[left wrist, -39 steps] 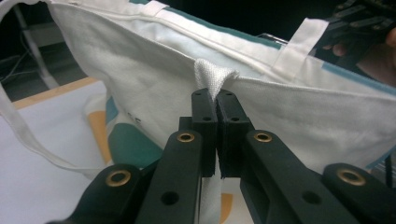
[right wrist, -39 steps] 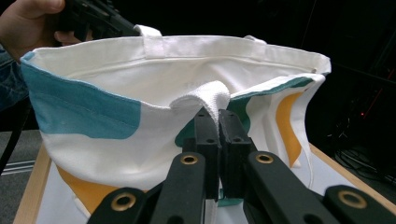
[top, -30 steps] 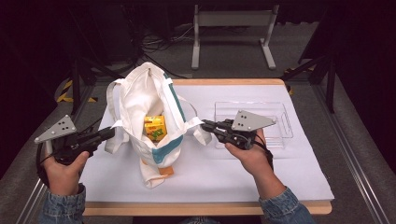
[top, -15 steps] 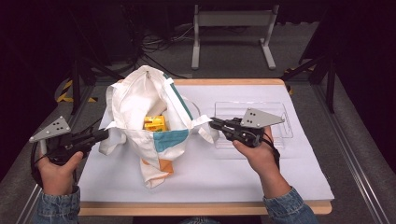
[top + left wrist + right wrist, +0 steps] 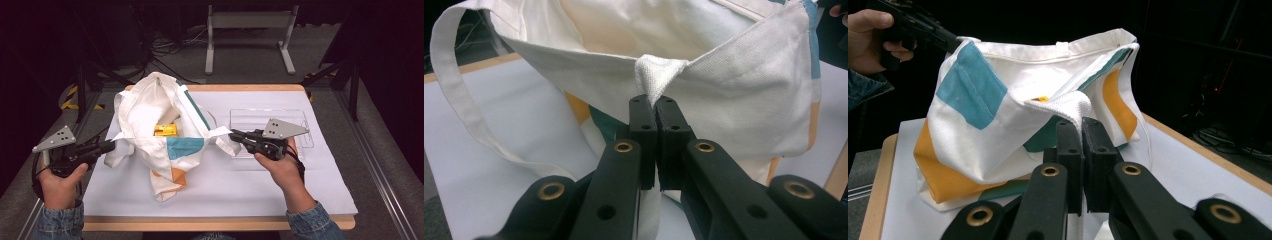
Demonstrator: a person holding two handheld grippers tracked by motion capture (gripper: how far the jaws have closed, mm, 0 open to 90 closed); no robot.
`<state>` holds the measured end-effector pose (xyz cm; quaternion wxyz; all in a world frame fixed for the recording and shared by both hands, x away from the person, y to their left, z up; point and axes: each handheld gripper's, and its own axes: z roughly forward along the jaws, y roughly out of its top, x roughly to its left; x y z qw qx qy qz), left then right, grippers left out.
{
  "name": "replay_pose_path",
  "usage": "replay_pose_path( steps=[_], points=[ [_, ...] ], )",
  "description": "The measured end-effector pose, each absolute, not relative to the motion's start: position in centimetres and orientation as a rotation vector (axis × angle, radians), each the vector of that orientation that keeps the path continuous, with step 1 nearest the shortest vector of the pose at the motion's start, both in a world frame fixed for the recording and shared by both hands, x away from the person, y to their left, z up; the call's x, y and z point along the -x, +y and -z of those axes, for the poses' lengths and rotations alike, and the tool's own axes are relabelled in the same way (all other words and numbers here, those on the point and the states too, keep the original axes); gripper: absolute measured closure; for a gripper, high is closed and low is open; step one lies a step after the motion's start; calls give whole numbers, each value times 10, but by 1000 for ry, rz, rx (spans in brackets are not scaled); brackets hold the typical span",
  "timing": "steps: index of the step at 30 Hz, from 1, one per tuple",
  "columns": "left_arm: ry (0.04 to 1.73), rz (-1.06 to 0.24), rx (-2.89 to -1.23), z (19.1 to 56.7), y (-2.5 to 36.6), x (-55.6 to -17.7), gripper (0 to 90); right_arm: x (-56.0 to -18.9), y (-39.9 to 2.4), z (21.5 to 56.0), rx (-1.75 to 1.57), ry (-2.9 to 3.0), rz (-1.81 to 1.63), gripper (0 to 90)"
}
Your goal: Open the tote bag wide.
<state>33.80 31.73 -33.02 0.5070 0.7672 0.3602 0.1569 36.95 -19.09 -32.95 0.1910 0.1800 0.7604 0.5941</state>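
Note:
A white cloth tote bag [image 5: 150, 107] with teal and orange patches lies on the white-covered table [image 5: 250, 185], its mouth held open. A yellow box [image 5: 166, 130] sits inside it. My left gripper [image 5: 111, 146] is shut on the bag's left rim, and a fold of white cloth [image 5: 659, 75] is pinched between its jaws [image 5: 656, 102]. My right gripper [image 5: 234, 134] is shut on the right rim, with bunched fabric [image 5: 1068, 107] between its jaws [image 5: 1080, 125]. In the right gripper view, the bag [image 5: 983, 145] stands between the hands and the other gripper [image 5: 923, 27] grips its far edge.
A clear plastic tray [image 5: 292, 122] lies on the table just behind my right hand. A grey metal stand [image 5: 247, 35] and cables are on the floor beyond the far edge. The wooden table edge [image 5: 215, 224] runs close to the person's sleeves.
Both grippers have drawn slightly apart, pulling the bag's mouth wider. The bag's upper side has shifted, and the yellow box now shows farther back inside.

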Motion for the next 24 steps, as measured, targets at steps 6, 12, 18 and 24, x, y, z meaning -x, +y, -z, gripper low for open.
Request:
replay_pose_path(
  steps=[6,12,18,24],
  points=[
    [885,-352,-1901,331,320,-339,879,-369,-193,334,-513,2163,-1665,871],
    [906,-303,-1946,341,318,-346,879,-370,-195,340,-537,2191,-1647,871],
    [893,-291,-1932,350,323,-350,879,-371,-197,350,-558,2225,-1627,872],
    [890,-286,-1890,366,323,-349,879,-372,-199,356,-573,2243,-1614,872]
  ],
)
